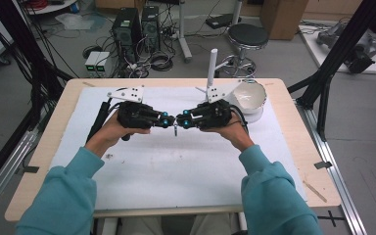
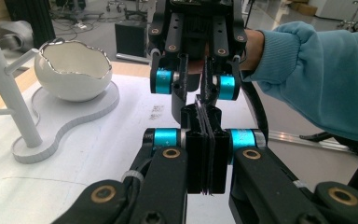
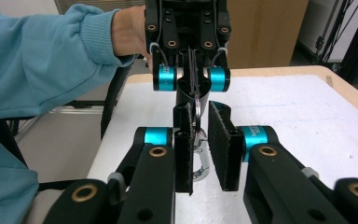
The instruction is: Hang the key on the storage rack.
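Two grippers — left (image 1: 169,121), right (image 1: 182,120) — one carabiner (image 3: 200,158).

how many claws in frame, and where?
2. The left claw is over mid-table, shut on the metal clip. The right claw faces it tip to tip, its jaws open on either side of the clip. None looks hidden.

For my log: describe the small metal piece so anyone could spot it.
On the white mat, the left gripper and right gripper meet tip to tip. Between them hangs a silver snap hook on a ring, the one shiny metal piece there.
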`<state>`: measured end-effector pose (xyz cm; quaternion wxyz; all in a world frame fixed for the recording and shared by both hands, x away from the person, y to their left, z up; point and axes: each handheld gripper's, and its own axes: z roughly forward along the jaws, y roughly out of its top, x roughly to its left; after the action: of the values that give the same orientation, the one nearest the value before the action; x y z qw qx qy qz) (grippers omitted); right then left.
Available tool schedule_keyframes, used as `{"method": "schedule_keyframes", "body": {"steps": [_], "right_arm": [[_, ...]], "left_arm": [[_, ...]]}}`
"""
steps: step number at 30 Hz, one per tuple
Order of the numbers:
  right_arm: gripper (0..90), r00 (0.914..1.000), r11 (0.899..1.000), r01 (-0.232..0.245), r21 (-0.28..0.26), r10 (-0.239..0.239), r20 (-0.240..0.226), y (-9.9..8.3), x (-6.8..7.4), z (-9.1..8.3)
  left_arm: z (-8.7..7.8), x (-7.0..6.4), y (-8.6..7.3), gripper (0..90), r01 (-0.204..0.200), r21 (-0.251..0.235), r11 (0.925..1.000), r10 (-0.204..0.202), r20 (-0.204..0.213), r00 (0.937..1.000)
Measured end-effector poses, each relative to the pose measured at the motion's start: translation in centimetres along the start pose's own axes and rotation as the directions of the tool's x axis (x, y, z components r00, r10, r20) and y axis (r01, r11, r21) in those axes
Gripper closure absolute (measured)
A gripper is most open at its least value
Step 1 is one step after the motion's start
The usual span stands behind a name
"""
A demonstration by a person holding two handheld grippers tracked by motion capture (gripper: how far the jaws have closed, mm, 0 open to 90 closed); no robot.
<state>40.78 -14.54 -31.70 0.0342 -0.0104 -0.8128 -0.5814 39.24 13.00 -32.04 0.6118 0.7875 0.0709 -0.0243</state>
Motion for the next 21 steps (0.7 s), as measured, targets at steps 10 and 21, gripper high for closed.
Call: {"method": "schedule_keyframes", "body": {"steps": [10, 21], "right_arm": [[88.3, 0.9991, 0.999, -0.039, 0.013, 0.039, -0.019, 0.01, 0.01, -0.10], [89.2, 0.9985, 0.998, -0.054, 0.034, 0.054, -0.006, 0.20, 0.26, -0.21]], "left_arm": [[0.16, -0.03, -0.06, 88.7, -0.010, 0.003, 0.9999, 0.010, 0.008, 0.9999], [0.23, 0.18, -0.24, 88.2, -0.003, -0.002, 1.0000, 0.003, 0.026, 0.9997]]}}
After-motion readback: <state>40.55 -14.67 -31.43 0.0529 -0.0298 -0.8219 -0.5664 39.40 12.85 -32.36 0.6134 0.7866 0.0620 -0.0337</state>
